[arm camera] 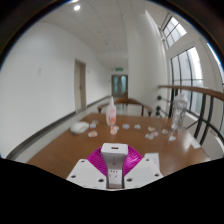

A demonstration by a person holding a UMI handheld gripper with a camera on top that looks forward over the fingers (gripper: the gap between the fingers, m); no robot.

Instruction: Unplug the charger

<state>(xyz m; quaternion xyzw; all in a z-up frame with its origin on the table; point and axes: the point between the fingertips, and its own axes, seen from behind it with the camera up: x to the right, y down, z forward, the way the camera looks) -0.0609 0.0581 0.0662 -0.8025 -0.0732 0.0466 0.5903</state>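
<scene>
A white charger block stands upright between my gripper's two white fingers. The magenta pads press on it from both sides. The gripper is shut on the charger and holds it above the near edge of a brown wooden table. No socket or cable shows in this view.
Beyond the fingers, the table holds a bottle with a pink label, a white bowl, a clear bottle at the right and several small white items. A corridor with a door and large windows lies beyond.
</scene>
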